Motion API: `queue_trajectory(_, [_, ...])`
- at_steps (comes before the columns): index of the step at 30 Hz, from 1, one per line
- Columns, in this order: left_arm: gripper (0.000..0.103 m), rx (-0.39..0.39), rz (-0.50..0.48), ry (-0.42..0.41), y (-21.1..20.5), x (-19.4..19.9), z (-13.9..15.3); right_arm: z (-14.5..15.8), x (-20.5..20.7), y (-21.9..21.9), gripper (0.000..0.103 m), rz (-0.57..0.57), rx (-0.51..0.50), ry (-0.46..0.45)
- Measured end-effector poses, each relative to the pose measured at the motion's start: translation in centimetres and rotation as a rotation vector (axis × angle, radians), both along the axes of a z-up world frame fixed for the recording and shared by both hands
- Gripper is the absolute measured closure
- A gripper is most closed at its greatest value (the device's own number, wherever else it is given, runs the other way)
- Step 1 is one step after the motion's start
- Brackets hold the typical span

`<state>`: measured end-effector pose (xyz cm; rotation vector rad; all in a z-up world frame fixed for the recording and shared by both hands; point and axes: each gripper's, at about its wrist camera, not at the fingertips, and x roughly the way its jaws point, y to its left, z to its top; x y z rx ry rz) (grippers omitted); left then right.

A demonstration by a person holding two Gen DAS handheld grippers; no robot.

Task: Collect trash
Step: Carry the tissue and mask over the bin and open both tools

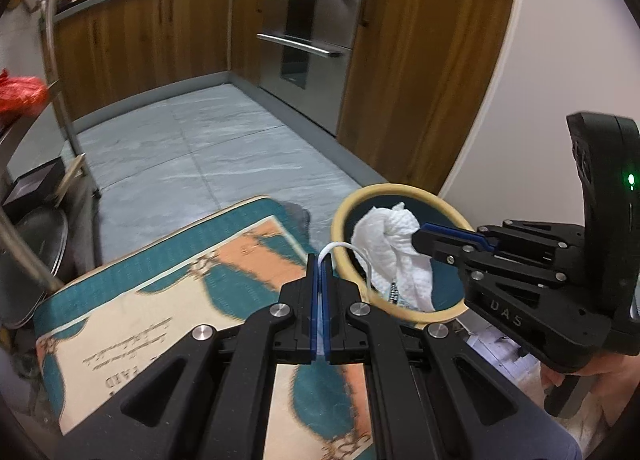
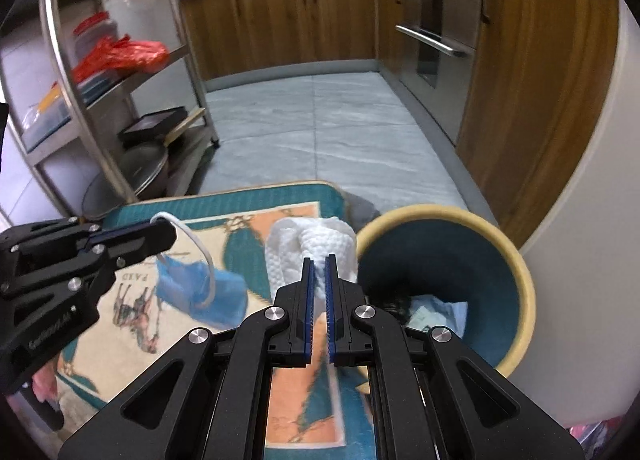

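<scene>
My right gripper is shut on a crumpled white paper towel, just left of a round bin with a yellow rim and a teal inside. In the left wrist view the right gripper holds that paper towel over the bin's mouth, inside its rim. My left gripper is shut on the white ear loop of a blue face mask. From the right wrist view the left gripper stands to the left, and the mask hangs below it by its loop, above the rug.
Crumpled paper lies in the bin. A teal and orange rug covers the floor below both grippers. A steel rack with a red bag and pots stands left. Wooden cabinets and an oven line the right; a white wall is behind the bin.
</scene>
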<state>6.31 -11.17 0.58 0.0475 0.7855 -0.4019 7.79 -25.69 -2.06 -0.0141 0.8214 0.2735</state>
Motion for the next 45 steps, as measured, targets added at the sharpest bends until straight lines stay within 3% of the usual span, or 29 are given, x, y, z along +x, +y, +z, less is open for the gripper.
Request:
queue_trajectory(5, [0.102, -0.003, -0.04, 0.0, -2.8, 0.5, 0.3, 1.0, 0.6, -3.1, 0.097, -0.052, 0.018, -0.024])
queue_trajectory(13, [0.102, -0.027, -0.149, -0.072, -7.2, 1.5, 2.7, 3.3, 1.6, -7.9, 0.097, -0.135, -0.002, -0.093])
queue_trajectory(18, [0.102, -0.055, -0.169, -0.057, -8.7, 3.4, 2.5, 4.0, 2.0, -10.7, 0.097, -0.18, -0.036, -0.12])
queue_trajectory(24, [0.102, -0.029, -0.188, -0.054, -10.4, 5.5, 0.6, 2.2, 2.9, -13.6, 0.097, -0.238, 0.027, -0.051])
queue_trajectory(37, [0.102, -0.048, -0.266, 0.009, -12.0, 6.2, -2.4, -2.0, 4.9, -12.4, 0.097, -0.241, -0.003, 0.075])
queue_trajectory(40, [0.101, -0.055, -0.269, 0.055, -12.2, 6.5, -3.7, -2.8, 5.2, -12.2, 0.096, -0.242, -0.01, 0.089])
queue_trajectory(42, [0.098, -0.044, -0.261, 0.083, -12.2, 6.9, -4.6, -3.1, 5.4, -11.7, 0.085, -0.24, -0.047, 0.092])
queue_trajectory(45, [0.074, -0.033, -0.251, 0.1, -12.0, 7.0, -5.1, -3.2, 5.2, -11.4, 0.061, -0.235, -0.07, 0.085])
